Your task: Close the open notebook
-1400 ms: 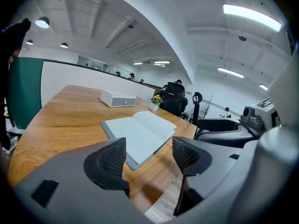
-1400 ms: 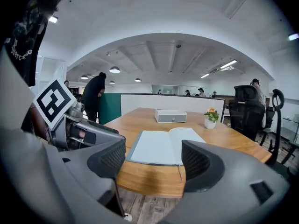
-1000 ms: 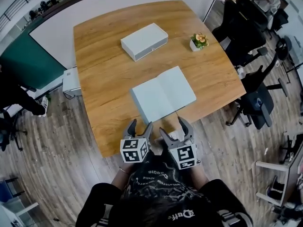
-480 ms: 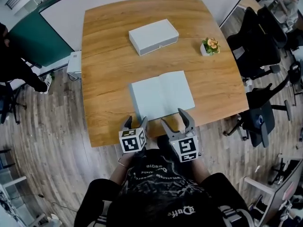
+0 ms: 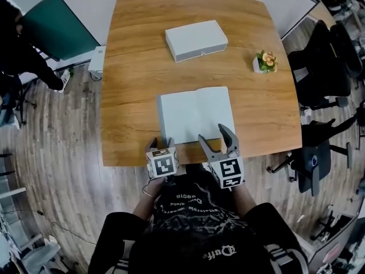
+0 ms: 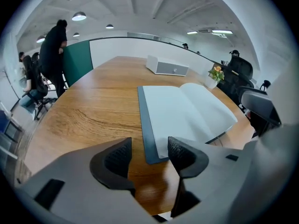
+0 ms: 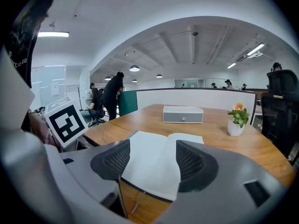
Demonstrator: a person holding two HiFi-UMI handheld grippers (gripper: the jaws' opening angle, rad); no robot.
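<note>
The open notebook lies flat on the wooden table, its pale pages up and a grey-blue cover edge showing on its left. My left gripper points steeply down at the notebook's near left corner. In the left gripper view that corner sits in the gap between the jaws, which are closing; the pads stand clear of it. My right gripper hovers over the notebook's near edge, right of centre. Its jaws are closing too, with the notebook seen between them but untouched.
A flat grey-white box lies at the table's far side, and a small potted plant stands to the right. Black office chairs crowd the right side. A person in black stands beside a green partition at the left.
Both grippers have come in to the notebook's near edge. The left one has tipped downward and its jaws have narrowed. The notebook has not moved.
</note>
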